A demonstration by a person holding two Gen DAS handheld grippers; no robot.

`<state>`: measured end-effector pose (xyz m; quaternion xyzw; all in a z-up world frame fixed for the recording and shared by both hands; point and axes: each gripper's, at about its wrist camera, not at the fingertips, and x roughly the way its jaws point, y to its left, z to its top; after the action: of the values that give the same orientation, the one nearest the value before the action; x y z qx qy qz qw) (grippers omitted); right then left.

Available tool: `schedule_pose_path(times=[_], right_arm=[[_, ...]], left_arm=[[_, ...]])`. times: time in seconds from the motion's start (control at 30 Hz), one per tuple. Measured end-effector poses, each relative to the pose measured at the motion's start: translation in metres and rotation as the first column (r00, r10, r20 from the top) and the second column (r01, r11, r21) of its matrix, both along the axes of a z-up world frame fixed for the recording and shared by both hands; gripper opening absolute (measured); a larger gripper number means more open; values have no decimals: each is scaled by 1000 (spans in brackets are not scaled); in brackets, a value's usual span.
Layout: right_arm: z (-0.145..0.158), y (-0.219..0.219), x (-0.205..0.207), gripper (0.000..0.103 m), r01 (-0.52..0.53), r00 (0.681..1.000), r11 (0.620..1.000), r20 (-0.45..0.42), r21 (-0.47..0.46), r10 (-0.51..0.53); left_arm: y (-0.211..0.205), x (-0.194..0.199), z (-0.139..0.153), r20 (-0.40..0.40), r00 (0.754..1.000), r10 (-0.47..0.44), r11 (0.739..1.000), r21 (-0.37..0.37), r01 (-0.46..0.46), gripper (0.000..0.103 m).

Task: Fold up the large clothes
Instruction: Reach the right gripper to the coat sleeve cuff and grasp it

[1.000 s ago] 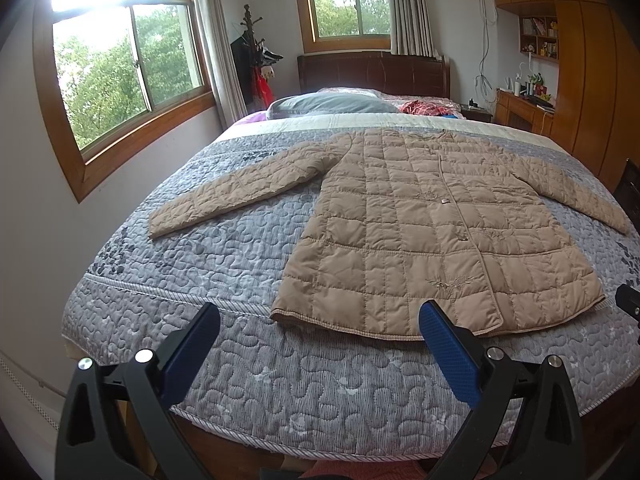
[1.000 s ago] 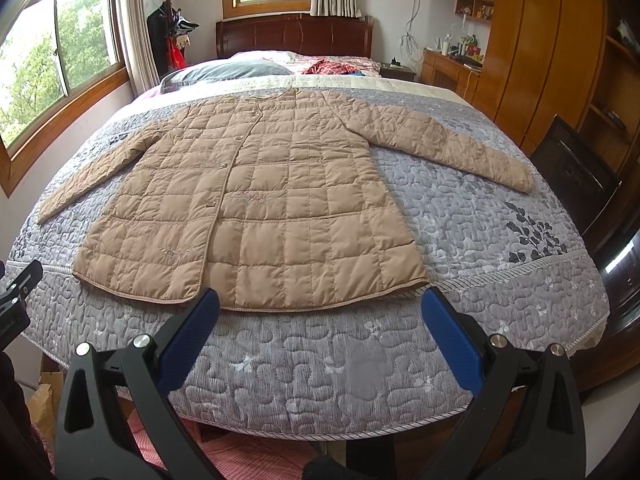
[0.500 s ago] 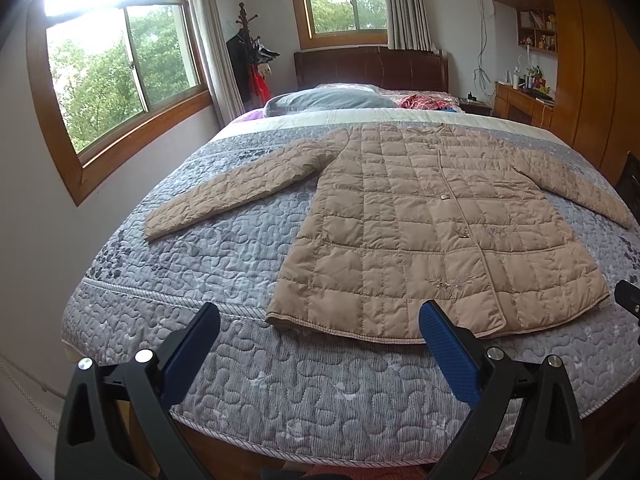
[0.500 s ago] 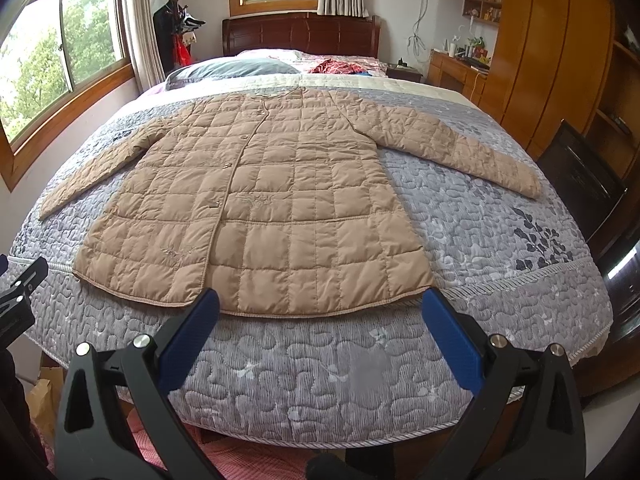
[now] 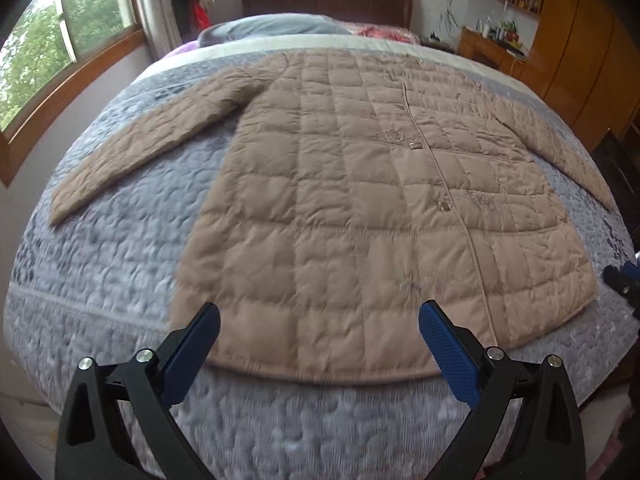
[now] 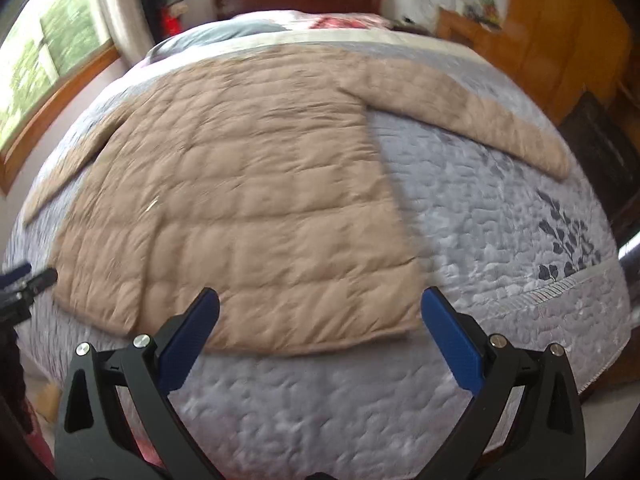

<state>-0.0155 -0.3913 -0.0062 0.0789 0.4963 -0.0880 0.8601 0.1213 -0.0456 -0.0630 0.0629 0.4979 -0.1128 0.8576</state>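
With jaws spread wide and empty, the left gripper (image 5: 319, 334) and right gripper (image 6: 320, 320) should each pinch the near hem of the tan quilted padded coat (image 5: 360, 208), at corners.

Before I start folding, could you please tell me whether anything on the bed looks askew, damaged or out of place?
Nothing stands out. The tan quilted coat lies flat and buttoned on the grey bedspread, both sleeves spread out to the sides. The left gripper and right gripper have open jaws and hold nothing. The right wrist view is blurred, so fine detail is unclear.
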Motion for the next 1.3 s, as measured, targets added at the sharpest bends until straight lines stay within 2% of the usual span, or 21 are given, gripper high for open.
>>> schedule_pose_path(times=[0.13, 0.17, 0.27, 0.37, 0.53, 0.63, 0.7, 0.77, 0.93, 1.0, 1.03, 1.1, 1.13, 1.17, 1.23, 1.3], right_arm=[[11, -82, 19, 100, 145, 984, 978, 79, 147, -158], [12, -98, 24, 100, 175, 979, 972, 80, 155, -189], [12, -161, 45, 100, 266, 961, 949, 37, 170, -276], [9, -231, 59, 100, 370, 925, 906, 9, 208, -380], [-12, -330, 73, 100, 470, 880, 853, -44, 227, -474], [-31, -368, 78, 99, 501, 861, 813, -79, 297, -502], [-37, -386, 80, 99, 526, 846, 800, -82, 287, -527], [-43, -399, 84, 99, 530, 845, 802, -94, 276, -527], [-62, -426, 90, 99, 566, 822, 774, -131, 283, -554], [-70, -435, 92, 93, 572, 818, 763, -145, 301, -556], [-74, -438, 95, 79, 575, 816, 760, -155, 303, -556], [-74, -436, 99, 67, 586, 810, 770, -157, 253, -565], [-71, -434, 102, 46, 570, 821, 785, -152, 241, -550], [-69, -431, 105, 21, 558, 830, 793, -151, 243, -538], [-64, -426, 108, 17, 509, 859, 802, -132, 313, -494], [-47, -416, 107, 16, 456, 885, 836, -58, 306, -462]], left_arm=[[-39, 47, 7, 21, 998, -52, 999, 13, 51, 99], [-50, 58, 10, 24, 997, -69, 998, 4, 69, 99], [-88, 94, 22, 16, 991, -133, 991, -10, 133, 99], [-132, 129, 31, 11, 979, -202, 979, -37, 202, 99], [-208, 182, 25, -49, 961, -273, 959, -94, 267, 99], [-243, 205, 12, -75, 946, -314, 946, -103, 306, 87], [-262, 218, 2, -111, 936, -334, 939, -128, 320, 85], [-271, 225, -3, -134, 929, -346, 932, -160, 324, 84], [-279, 244, -20, -174, 925, -337, 932, -200, 302, 70], [-276, 248, -27, -188, 925, -329, 933, -216, 288, 62], [-274, 250, -30, -192, 925, -329, 933, -219, 286, 59], [-270, 252, -38, -205, 924, -322, 937, -212, 279, 52], [-268, 253, -41, -210, 925, -317, 938, -213, 274, 50], [-265, 253, -44, -214, 925, -314, 939, -214, 269, 48], [-260, 253, -49, -219, 924, -314, 938, -224, 265, 46], [-256, 253, -51, -213, 925, -314, 936, -234, 264, 43]])
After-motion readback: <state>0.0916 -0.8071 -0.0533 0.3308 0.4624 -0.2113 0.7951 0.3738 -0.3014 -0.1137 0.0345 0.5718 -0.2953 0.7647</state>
